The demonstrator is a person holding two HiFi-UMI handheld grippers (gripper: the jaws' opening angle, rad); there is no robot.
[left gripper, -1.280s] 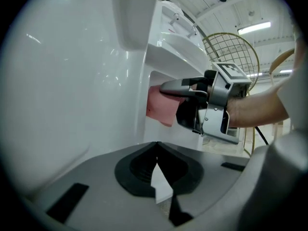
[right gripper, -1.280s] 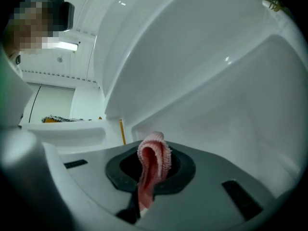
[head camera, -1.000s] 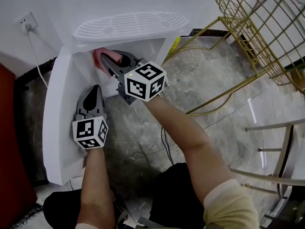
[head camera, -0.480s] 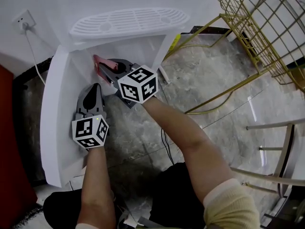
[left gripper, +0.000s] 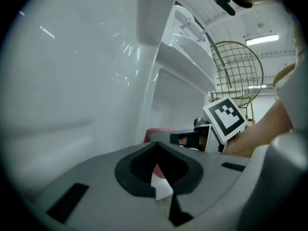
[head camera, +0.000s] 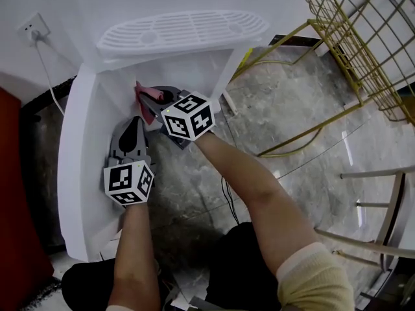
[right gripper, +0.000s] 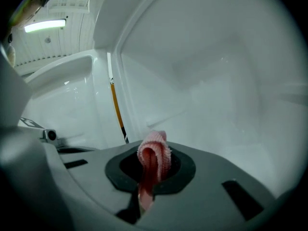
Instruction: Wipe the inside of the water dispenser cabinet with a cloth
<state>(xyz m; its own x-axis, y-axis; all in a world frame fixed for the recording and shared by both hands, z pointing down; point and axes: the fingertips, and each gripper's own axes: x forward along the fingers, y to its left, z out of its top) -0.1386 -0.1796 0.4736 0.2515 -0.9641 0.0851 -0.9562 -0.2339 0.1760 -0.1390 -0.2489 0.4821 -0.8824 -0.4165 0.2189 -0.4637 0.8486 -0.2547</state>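
Note:
The white water dispenser stands with its cabinet door swung out at the left. My right gripper reaches into the cabinet mouth, shut on a pink cloth. In the right gripper view the folded cloth sticks up from between the jaws of that gripper, close to the white inner wall. My left gripper is just below it beside the door, shut with nothing in it. The left gripper view shows that gripper pointing toward the pink cloth.
A gold wire chair stands at the right on the marble floor, with metal chair legs nearer me. A wall socket with a cable is at the far left. A dark red panel borders the door's left side.
My right gripper has drawn back a little toward me and to the left with the cloth. The left gripper has barely shifted.

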